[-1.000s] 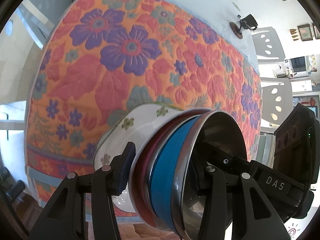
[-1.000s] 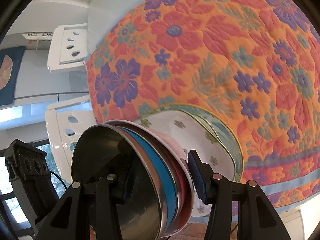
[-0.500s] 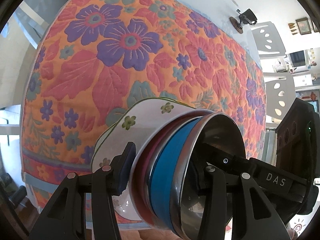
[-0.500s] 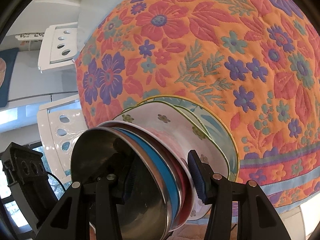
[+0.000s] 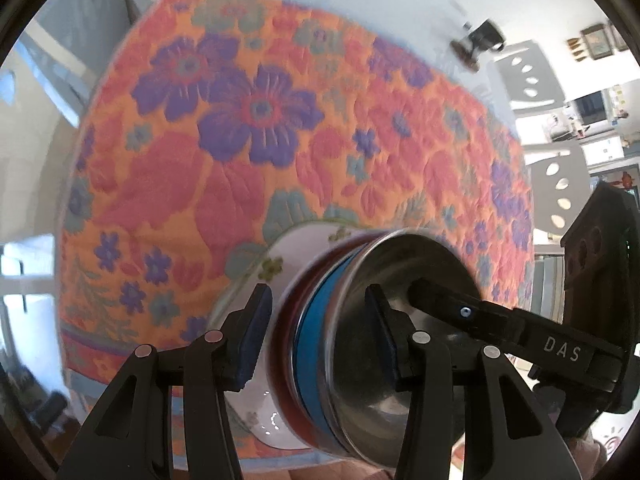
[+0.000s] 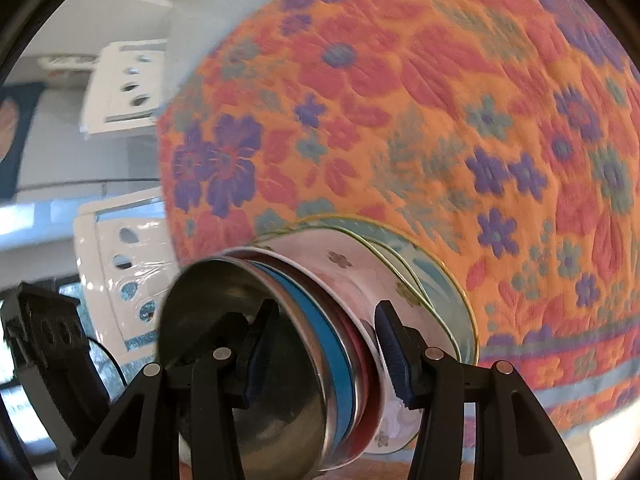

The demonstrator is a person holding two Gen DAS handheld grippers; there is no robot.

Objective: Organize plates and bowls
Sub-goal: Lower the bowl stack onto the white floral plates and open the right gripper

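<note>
A stack of nested bowls fills the bottom of both views: a steel bowl [image 5: 420, 264] innermost, then a blue bowl [image 5: 316, 320] and a red bowl [image 5: 288, 320], sitting in a white flowered dish [image 5: 304, 244]. My left gripper [image 5: 318, 300] is shut on the stack's wall, one pad inside the steel bowl and one outside. My right gripper [image 6: 328, 308] clamps the opposite wall the same way. In the right wrist view the steel bowl [image 6: 224, 292] and white dish [image 6: 344, 264] rest over teal-rimmed plates [image 6: 440, 280]. I cannot tell whether the plates touch the cloth.
An orange floral tablecloth [image 5: 240, 160] covers the table, its striped border [image 6: 560, 360] near the front edge. White chairs [image 5: 524, 76] [image 6: 124, 80] stand beyond the far side. A small dark object [image 5: 476, 40] sits at the table's far end.
Both views have gone blurred and the cloth pattern has shifted and looks a little farther off. The stack stays clamped in both grippers the same way.
</note>
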